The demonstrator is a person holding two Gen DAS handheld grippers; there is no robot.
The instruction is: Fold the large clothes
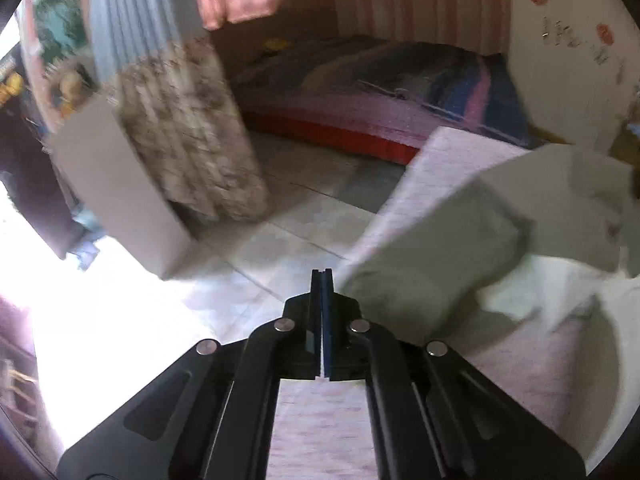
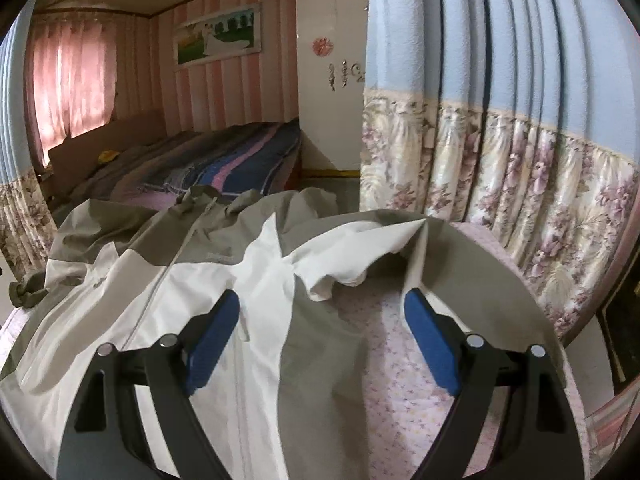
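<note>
A large white and grey zip-up jacket [image 2: 240, 280] lies spread, front up, on a pink patterned cover [image 2: 400, 360]. One grey sleeve [image 2: 460, 248] arches over the cover on the right. My right gripper [image 2: 324, 324] hovers low over the jacket's lower front; it is open, its blue pads [image 2: 216, 340] wide apart and touching nothing. In the left wrist view a grey part of the jacket [image 1: 440, 256] lies just right of my left gripper [image 1: 322, 276]. That gripper is shut near the cover's edge [image 1: 320, 420], with no cloth visible between its jaws.
Tiled floor [image 1: 280, 216] lies beyond the cover's edge. A blue curtain with a floral hem [image 2: 500, 160] hangs close on the right. A bed with a striped blanket [image 2: 240, 156] and a white wardrobe [image 2: 332, 100] stand further back. A grey panel [image 1: 120, 188] stands left.
</note>
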